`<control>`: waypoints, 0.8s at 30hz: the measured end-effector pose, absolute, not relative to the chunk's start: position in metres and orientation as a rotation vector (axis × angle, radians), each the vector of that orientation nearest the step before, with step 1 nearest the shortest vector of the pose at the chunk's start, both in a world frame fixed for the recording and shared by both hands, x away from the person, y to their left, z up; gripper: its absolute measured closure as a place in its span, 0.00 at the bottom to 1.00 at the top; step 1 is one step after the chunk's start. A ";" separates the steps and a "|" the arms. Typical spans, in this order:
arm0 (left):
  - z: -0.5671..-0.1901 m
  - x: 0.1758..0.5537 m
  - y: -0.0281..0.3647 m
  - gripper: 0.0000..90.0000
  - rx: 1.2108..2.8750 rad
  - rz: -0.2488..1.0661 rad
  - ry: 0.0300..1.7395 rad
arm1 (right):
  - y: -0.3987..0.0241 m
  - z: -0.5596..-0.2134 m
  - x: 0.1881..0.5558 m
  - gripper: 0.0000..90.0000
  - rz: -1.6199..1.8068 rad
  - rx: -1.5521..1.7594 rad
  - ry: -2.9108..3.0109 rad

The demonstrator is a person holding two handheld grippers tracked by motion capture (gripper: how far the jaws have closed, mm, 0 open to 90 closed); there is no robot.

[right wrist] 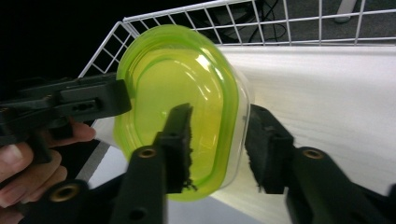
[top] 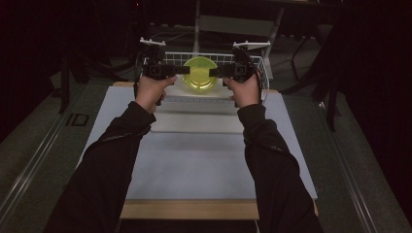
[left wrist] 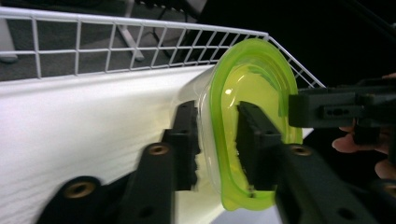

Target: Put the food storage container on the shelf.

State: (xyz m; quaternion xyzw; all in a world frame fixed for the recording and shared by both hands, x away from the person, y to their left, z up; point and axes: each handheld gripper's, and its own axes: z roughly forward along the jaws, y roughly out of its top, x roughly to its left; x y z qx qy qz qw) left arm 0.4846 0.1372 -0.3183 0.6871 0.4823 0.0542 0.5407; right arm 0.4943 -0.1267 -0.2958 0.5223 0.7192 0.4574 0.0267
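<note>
Over the wire basket (top: pixel 262 73) at the table's far edge, left gripper (top: pixel 180 70) and right gripper (top: pixel 217 73) each clamp the lime-lidded container (top: pixel 199 74), lid facing the high view; gripper views reveal its clear tub.

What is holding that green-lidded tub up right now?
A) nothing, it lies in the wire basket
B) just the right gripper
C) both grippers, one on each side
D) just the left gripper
C: the left gripper and the right gripper each clamp an opposite edge of the green-lidded tub, with one jaw on the lid and one on the clear body in each gripper view.
</note>
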 end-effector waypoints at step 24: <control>-0.331 0.467 0.134 0.55 1.620 0.167 1.104 | -0.131 -0.302 0.485 0.40 1.396 1.494 2.220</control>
